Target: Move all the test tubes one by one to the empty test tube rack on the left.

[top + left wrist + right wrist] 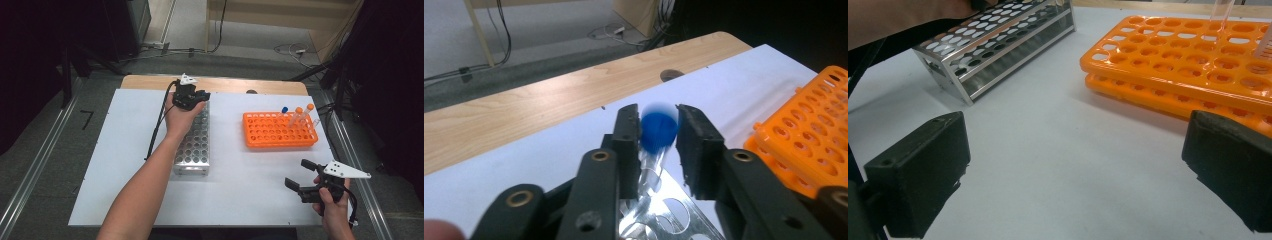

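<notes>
A clear tube with a blue cap (658, 131) stands between the jaws of my left gripper (659, 125), its lower end in a hole of the metal rack (664, 212). The cap is blurred while the jaws are sharp, and the pads sit just beside it without clamping. In the high view, the left gripper (201, 95) hovers over the far end of the metal rack (192, 145). My right gripper (297, 173) rests at the near right of the table, jaws wide apart around bare white surface (1075, 165).
An orange rack (277, 131) sits right of the centre, holding a blue-capped tube (284, 109) and two orange-capped tubes (299, 110) at its far right. The white sheet (125, 165) covers the table, and a wooden edge (150, 81) runs along the back.
</notes>
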The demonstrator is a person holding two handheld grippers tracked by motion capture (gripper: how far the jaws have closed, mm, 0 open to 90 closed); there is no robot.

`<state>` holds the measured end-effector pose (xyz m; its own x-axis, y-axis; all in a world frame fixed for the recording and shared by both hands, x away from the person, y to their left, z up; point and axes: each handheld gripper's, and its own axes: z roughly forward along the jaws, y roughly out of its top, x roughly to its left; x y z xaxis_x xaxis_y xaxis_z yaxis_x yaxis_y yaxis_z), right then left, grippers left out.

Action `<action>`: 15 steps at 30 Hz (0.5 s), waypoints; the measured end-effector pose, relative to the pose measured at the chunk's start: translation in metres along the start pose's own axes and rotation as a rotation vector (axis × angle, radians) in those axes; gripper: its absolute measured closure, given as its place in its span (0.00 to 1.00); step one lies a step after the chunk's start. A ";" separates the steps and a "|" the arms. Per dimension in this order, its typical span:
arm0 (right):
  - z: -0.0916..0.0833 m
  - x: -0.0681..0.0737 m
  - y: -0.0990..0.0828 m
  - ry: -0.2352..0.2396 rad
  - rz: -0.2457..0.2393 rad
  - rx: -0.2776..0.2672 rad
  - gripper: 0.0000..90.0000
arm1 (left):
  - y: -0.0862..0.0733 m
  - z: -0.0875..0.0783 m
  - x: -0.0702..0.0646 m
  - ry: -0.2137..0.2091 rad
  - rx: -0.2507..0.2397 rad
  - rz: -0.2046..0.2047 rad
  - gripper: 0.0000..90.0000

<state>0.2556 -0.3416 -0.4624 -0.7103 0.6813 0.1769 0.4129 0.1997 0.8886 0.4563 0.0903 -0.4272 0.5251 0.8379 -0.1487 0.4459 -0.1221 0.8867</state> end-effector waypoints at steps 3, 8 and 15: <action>0.001 0.000 0.001 -0.002 -0.003 -0.002 0.00 | 0.001 -0.004 -0.002 -0.017 -0.011 -0.010 0.65; 0.004 -0.002 0.003 -0.009 -0.002 0.000 0.00 | 0.000 -0.017 -0.005 -0.044 -0.038 -0.027 0.32; 0.009 -0.004 0.006 -0.020 -0.008 0.010 0.00 | -0.010 -0.045 -0.009 -0.086 -0.068 -0.063 0.11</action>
<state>0.2662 -0.3374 -0.4616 -0.7023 0.6933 0.1614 0.4129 0.2120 0.8857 0.4145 0.1074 -0.4148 0.5597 0.7934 -0.2393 0.4314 -0.0324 0.9016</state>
